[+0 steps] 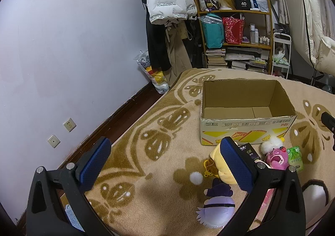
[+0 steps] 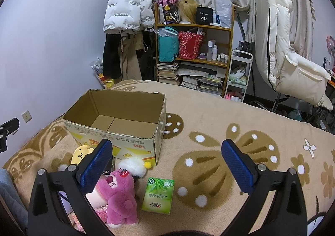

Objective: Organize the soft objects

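An empty open cardboard box (image 1: 247, 110) (image 2: 117, 118) stands on the patterned blanket. In front of it lie soft toys: a yellow plush (image 1: 219, 164) (image 2: 80, 153), a purple plush (image 1: 217, 206), a pink bear (image 1: 276, 157) (image 2: 120, 194), a white fluffy toy (image 2: 134, 164), and a green tissue pack (image 1: 295, 158) (image 2: 158, 195). My left gripper (image 1: 165, 167) is open and empty above the blanket, left of the toys. My right gripper (image 2: 167, 167) is open and empty, above the tissue pack, its left finger (image 2: 96, 164) over the pink bear.
A black carton (image 1: 248, 151) lies among the toys. The blanket's (image 2: 209, 123) left edge drops to a dark floor by the wall. Beyond the bed stand a bookshelf (image 2: 194, 51), hanging coats (image 2: 127, 12), a small cart (image 2: 238, 72) and a white recliner (image 2: 289, 58).
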A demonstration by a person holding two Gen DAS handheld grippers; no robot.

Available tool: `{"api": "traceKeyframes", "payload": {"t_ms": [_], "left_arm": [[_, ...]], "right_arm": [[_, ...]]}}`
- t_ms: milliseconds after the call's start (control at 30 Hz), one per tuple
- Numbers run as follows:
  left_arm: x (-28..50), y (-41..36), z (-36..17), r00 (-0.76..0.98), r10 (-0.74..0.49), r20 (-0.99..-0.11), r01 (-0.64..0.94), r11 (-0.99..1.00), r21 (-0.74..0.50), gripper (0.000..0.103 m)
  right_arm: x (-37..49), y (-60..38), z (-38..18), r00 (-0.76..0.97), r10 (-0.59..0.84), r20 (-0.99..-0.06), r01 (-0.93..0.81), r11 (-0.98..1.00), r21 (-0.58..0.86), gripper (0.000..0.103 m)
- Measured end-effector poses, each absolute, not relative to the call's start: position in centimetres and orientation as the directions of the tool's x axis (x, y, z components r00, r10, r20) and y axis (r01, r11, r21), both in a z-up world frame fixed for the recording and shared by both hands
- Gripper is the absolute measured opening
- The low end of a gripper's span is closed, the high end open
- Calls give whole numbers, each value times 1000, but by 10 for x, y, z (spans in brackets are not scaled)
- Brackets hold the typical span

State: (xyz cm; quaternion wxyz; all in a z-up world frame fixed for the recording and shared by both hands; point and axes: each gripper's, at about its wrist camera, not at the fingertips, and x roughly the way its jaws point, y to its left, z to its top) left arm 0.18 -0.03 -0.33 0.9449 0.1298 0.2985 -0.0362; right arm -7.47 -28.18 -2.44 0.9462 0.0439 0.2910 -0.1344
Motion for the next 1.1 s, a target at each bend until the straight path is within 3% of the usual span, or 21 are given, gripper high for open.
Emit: {"api": "traceKeyframes", "payload": {"t_ms": [1100], "left_arm": [[4, 2, -10, 811, 21, -584, 141, 963, 230, 103]], "right_arm": [[-73, -282, -24, 792, -228, -566, 279, 960, 5, 103]]}}
